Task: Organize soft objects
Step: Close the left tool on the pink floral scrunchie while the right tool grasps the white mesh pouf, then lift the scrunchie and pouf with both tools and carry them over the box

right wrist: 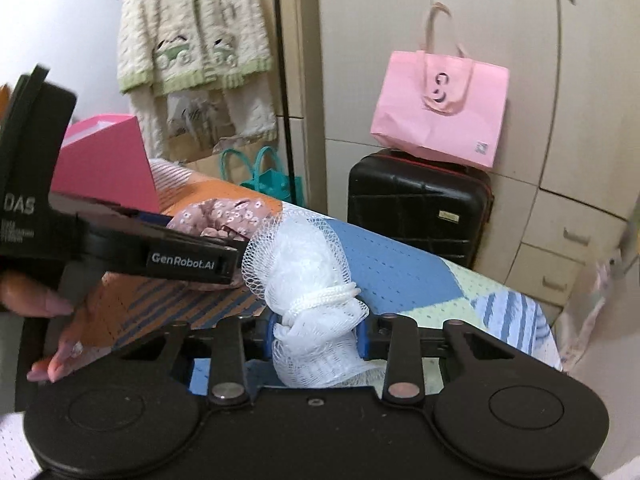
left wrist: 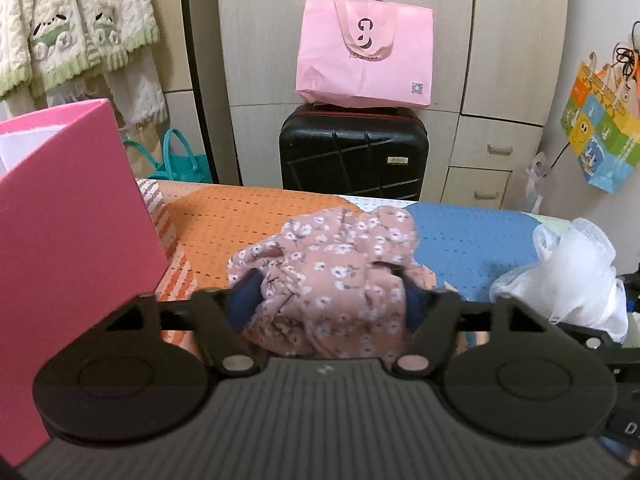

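A crumpled pink floral cloth (left wrist: 332, 256) lies on the patchwork bed cover (left wrist: 224, 224). My left gripper (left wrist: 328, 300) is shut on it, with a blue pad pressing into the bunched fabric on each side. A white mesh bath puff (right wrist: 304, 264), tied with white cord, sits just right of the cloth. My right gripper (right wrist: 318, 334) is shut on the puff's lower part. In the left wrist view the puff (left wrist: 572, 272) shows at the right edge. A pink box (left wrist: 68, 240) stands open-topped at the left on the bed. A hand (right wrist: 60, 340) holds the left tool.
Beyond the bed's far edge stands a black suitcase (left wrist: 352, 148) with a pink tote bag (left wrist: 364, 56) above it, against a beige wardrobe (left wrist: 500, 80). A teal bag (left wrist: 184, 160) sits at the left, cream knit garments (left wrist: 72, 24) hang above, and a colourful bag (left wrist: 600, 128) hangs on the right.
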